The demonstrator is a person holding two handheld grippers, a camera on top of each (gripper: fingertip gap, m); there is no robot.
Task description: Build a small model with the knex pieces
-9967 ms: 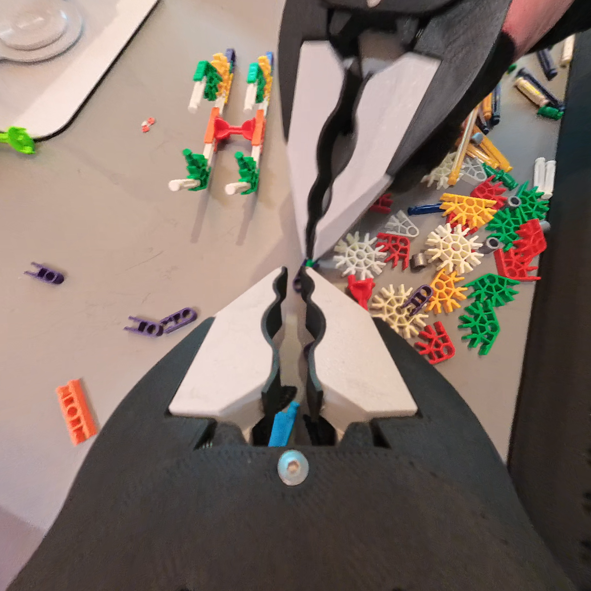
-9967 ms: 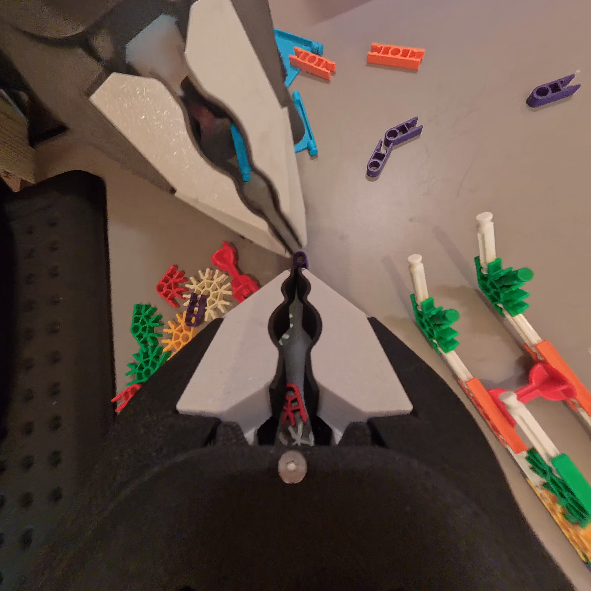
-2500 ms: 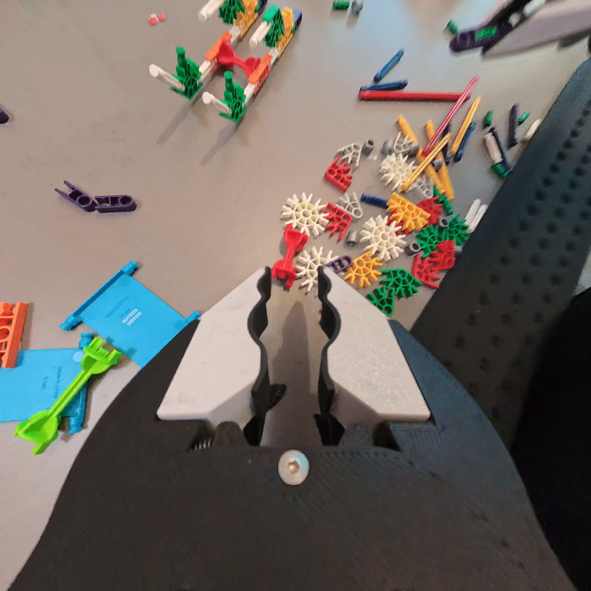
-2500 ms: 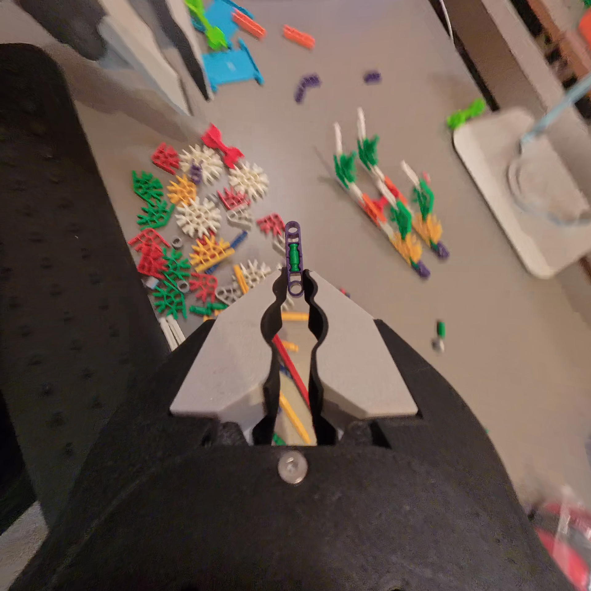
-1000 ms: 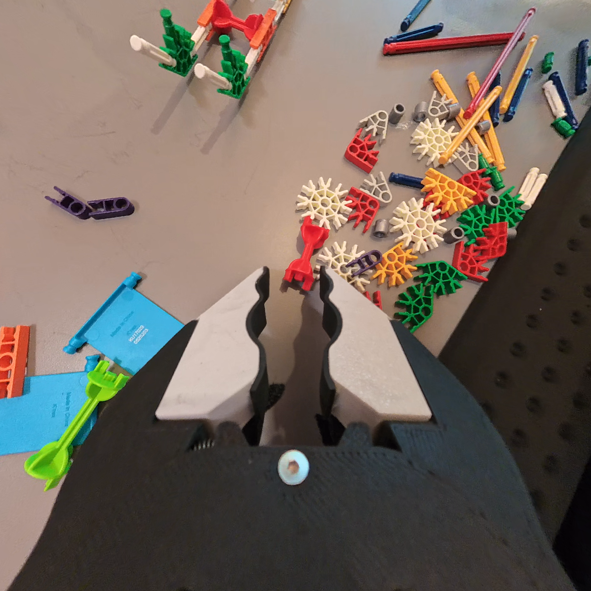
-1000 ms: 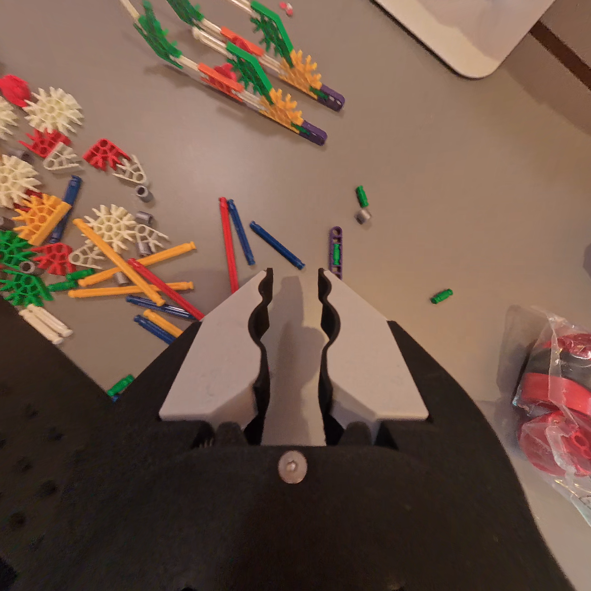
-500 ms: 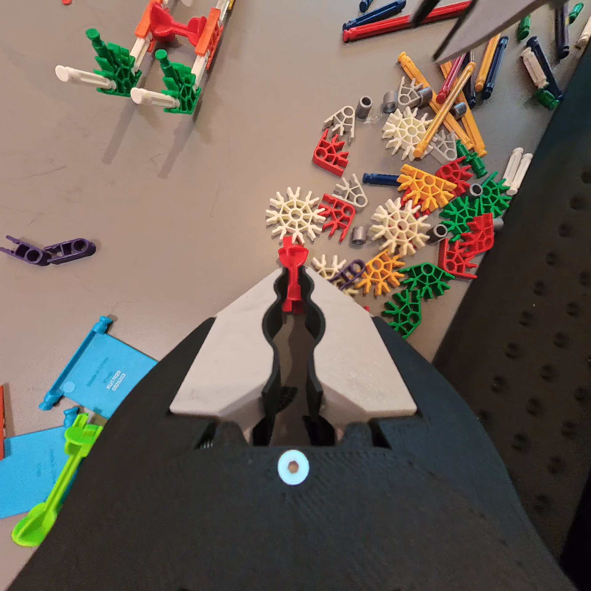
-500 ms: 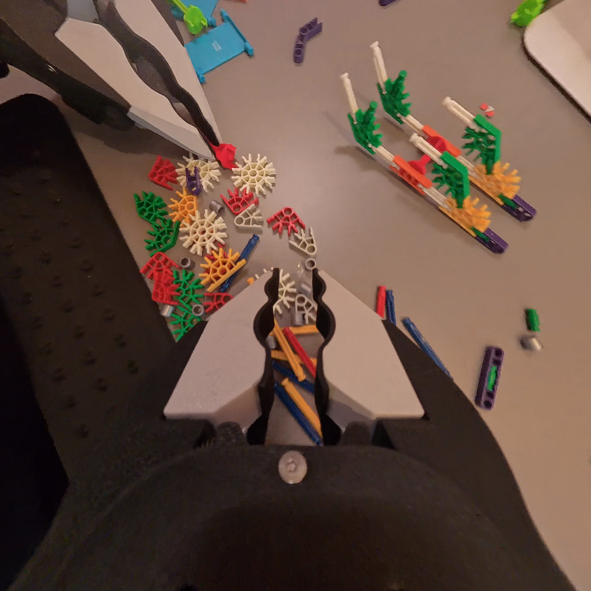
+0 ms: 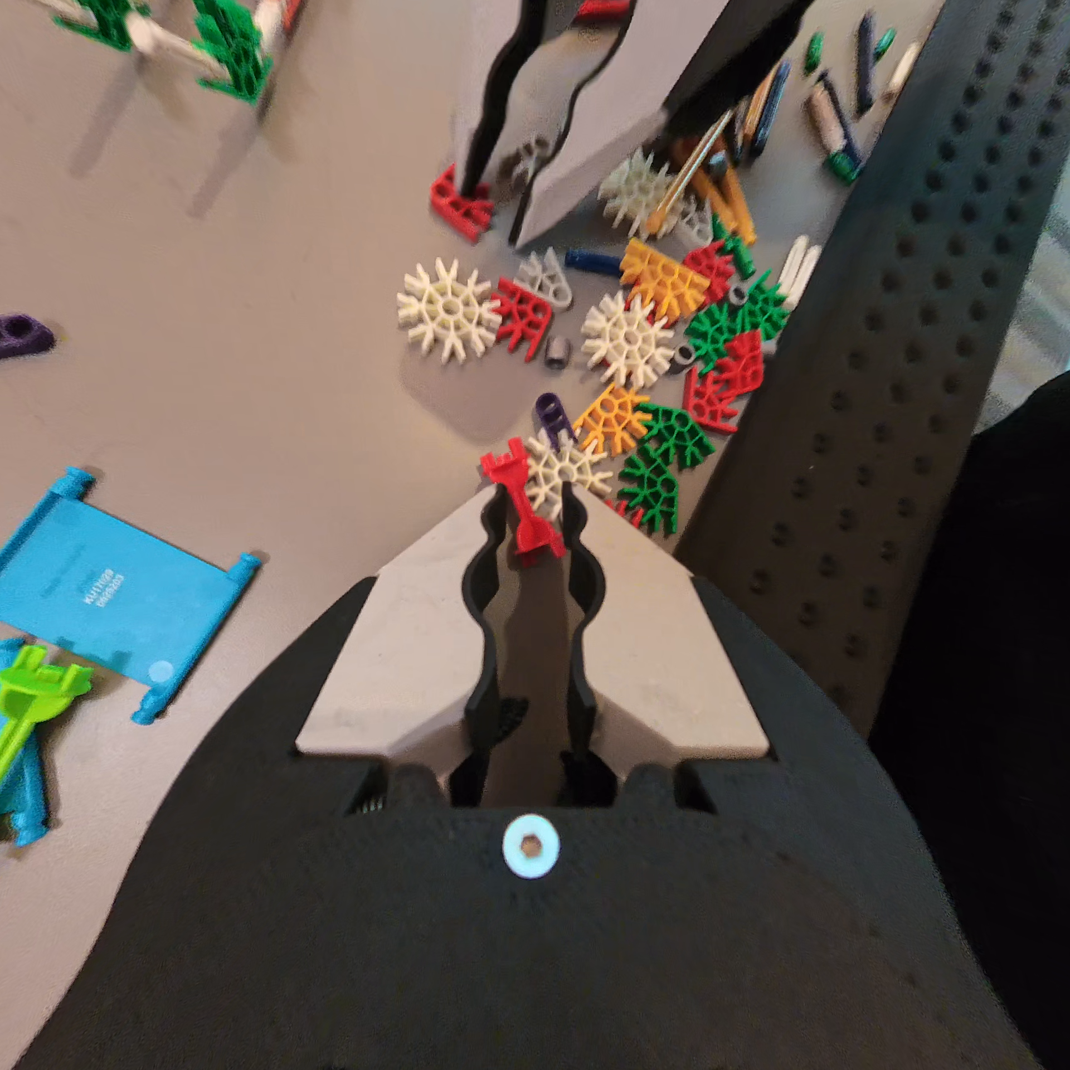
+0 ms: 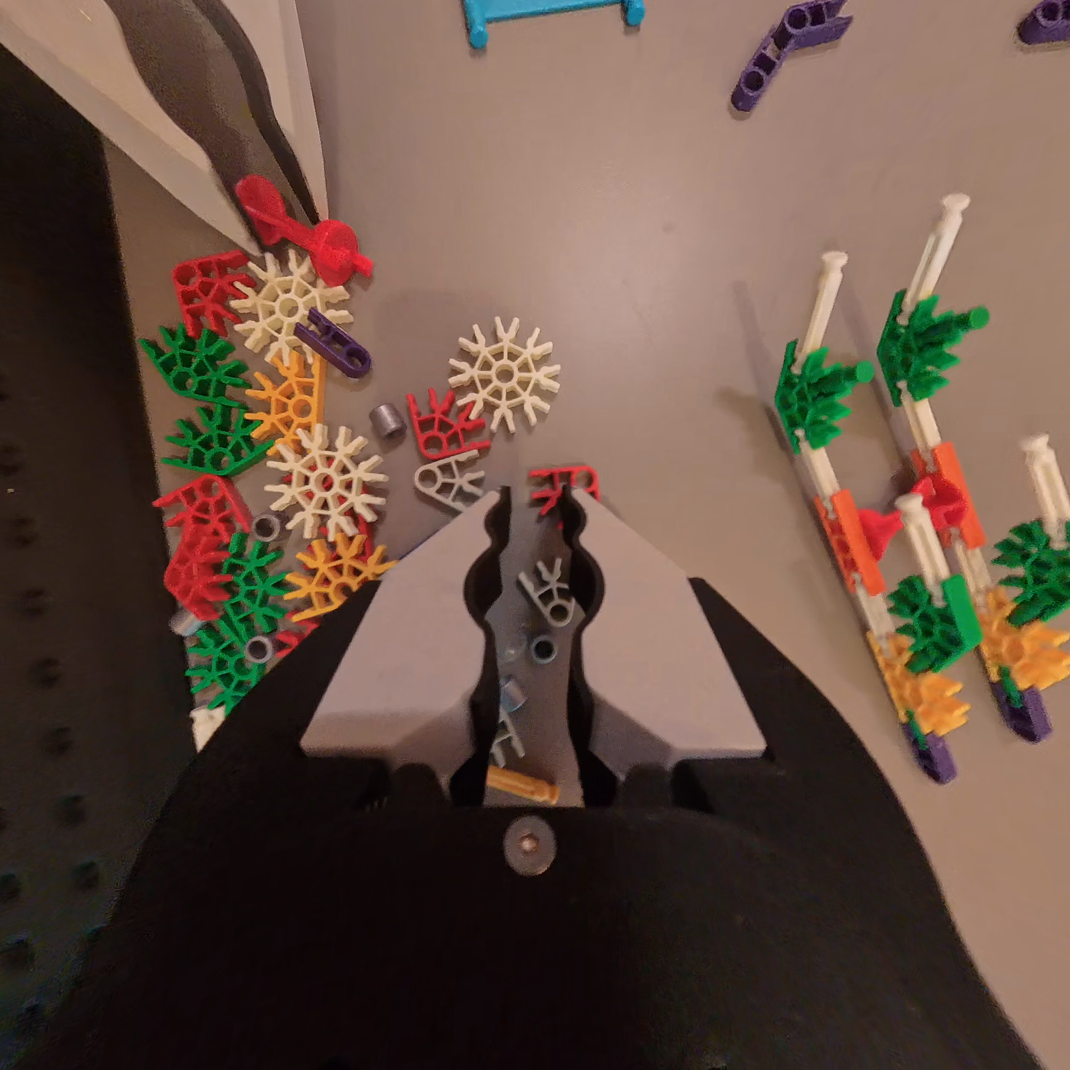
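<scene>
My left gripper [image 9: 530,492] is shut on a red spool-ended rod piece [image 9: 521,504], which sits tilted between its tips over a white snowflake connector [image 9: 564,469]. The right wrist view shows the same: the left gripper [image 10: 286,231] at the top left with the red piece [image 10: 301,234] in its tips. My right gripper [image 10: 537,492] is open and low over the pile. A red corner connector [image 10: 564,483] lies at its right fingertip. In the left wrist view the right gripper [image 9: 495,217] touches that red connector [image 9: 457,205]. A grey connector [image 10: 550,590] lies between its fingers.
A pile of white, red, green and yellow connectors [image 10: 289,463] lies beside a black perforated mat [image 9: 897,405]. A built rod-and-connector ladder [image 10: 868,521] lies to the right. Blue panels [image 9: 116,585], a lime piece [image 9: 35,695] and purple clips [image 10: 781,46] lie around on the grey table. The tips of one gripper are about 11 cm away from the tips of the other.
My left gripper closed on the red rod piece and tilted it up. My right gripper left the purple-and-green piece on the table, swung over to the pile and came down at the red corner connector.
</scene>
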